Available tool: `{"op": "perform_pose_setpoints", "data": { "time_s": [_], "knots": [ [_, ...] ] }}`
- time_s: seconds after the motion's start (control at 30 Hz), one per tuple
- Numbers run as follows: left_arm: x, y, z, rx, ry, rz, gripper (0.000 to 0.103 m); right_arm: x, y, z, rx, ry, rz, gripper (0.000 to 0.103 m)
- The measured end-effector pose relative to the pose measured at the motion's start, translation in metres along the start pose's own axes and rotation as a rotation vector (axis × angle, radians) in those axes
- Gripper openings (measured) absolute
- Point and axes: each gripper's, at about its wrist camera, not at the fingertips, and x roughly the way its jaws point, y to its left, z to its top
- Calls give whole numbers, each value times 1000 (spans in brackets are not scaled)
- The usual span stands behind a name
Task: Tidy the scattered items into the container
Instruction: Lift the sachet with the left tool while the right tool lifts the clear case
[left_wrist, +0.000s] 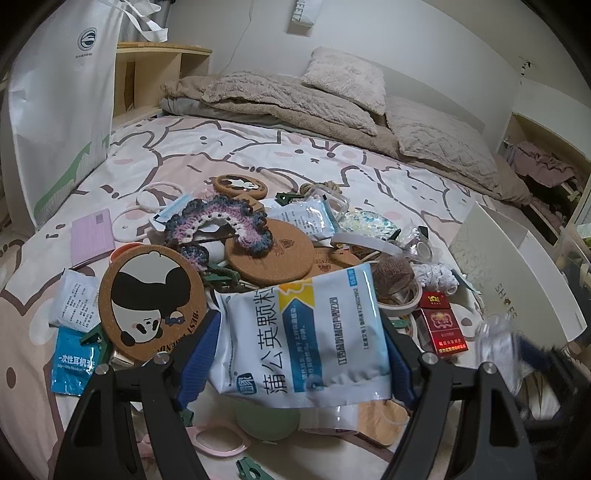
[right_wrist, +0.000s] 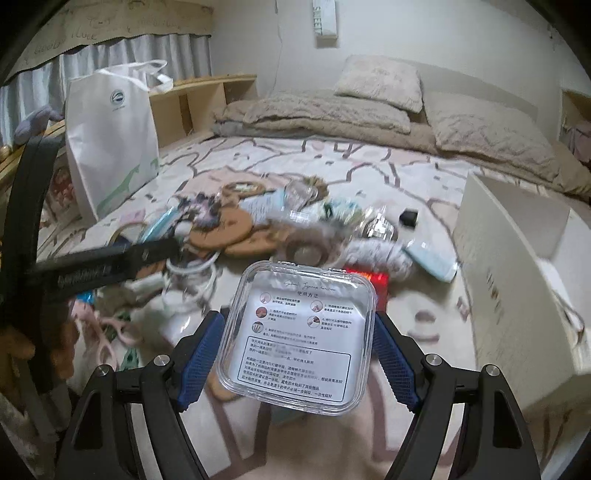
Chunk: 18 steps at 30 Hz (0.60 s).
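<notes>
While left tool (left_wrist: 301, 354) grips a 蒲公英颗粒 sachet (left_wrist: 303, 332), right tool (right_wrist: 299, 350) clamps a seemingly 使用方法-labelled clear case (right_wrist: 297, 332).

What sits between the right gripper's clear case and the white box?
Nothing visible. The right gripper holds the clear case; only bare bedsheet lies between it and the white box on its right.
</notes>
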Motion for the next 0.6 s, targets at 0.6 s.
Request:
{"op": "perform_pose_setpoints", "data": {
  "time_s": [0.6],
  "knots": [
    [0, -3, 0, 29, -17, -2, 79, -27, -17, 83, -4, -198, -2, 81]
  ]
}}
